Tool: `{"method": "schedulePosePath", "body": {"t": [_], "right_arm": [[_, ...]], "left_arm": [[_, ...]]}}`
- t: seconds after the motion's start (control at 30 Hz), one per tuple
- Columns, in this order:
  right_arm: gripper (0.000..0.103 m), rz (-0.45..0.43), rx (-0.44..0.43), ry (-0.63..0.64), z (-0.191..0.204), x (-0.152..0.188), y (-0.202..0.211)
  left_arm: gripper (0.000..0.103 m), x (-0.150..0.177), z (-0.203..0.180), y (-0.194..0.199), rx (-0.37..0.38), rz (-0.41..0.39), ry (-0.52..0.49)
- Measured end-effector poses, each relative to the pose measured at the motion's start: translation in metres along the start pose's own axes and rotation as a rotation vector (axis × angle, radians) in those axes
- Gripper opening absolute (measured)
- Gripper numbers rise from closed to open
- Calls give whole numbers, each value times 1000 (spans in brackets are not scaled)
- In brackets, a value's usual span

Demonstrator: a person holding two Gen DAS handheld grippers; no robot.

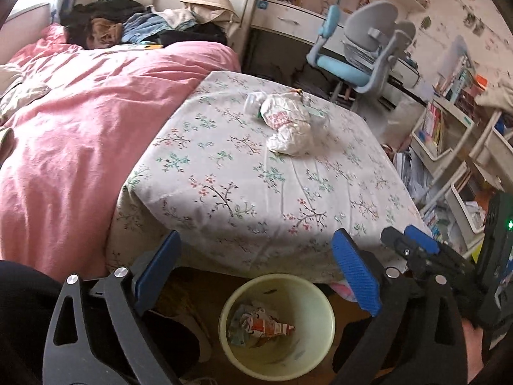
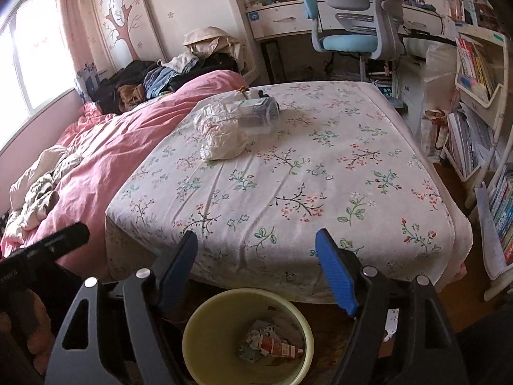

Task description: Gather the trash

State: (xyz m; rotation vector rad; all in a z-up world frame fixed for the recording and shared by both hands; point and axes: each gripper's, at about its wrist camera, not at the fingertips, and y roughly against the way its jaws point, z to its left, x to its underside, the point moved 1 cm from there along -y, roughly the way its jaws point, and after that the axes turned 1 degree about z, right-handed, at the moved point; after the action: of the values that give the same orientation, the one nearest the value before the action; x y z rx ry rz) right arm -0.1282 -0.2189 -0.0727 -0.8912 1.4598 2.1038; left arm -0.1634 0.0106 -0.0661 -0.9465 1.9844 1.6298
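Note:
A crumpled white plastic bag [image 1: 288,125] [image 2: 221,134] lies on the floral sheet of the bed [image 1: 243,192] [image 2: 288,192]. A clear plastic container [image 1: 253,101] [image 2: 256,112] rests against its far side. On the floor at the foot of the bed stands a pale yellow bin [image 1: 307,301] [image 2: 218,320] with crumpled wrappers [image 1: 259,324] [image 2: 269,346] at its bottom. My left gripper [image 1: 256,272] hangs open above the bin, nothing between its blue pads. My right gripper [image 2: 256,272] [image 1: 405,237] is open too, empty, over the same bin just right of the left one.
A pink duvet [image 1: 80,128] and a heap of clothes [image 1: 134,22] cover the left of the bed. A blue and grey desk chair [image 1: 362,51] [image 2: 352,25] stands beyond it. White racks of books [image 2: 474,96] line the right side. A hand holds each gripper.

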Motion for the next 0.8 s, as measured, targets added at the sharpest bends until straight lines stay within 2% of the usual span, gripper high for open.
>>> {"method": "schedulePosePath", "body": {"t": [0.8], "right_arm": [[73,3,8,29,7,0,-3]], "left_arm": [[93,-4,11,8,-46,-71,40]]}}
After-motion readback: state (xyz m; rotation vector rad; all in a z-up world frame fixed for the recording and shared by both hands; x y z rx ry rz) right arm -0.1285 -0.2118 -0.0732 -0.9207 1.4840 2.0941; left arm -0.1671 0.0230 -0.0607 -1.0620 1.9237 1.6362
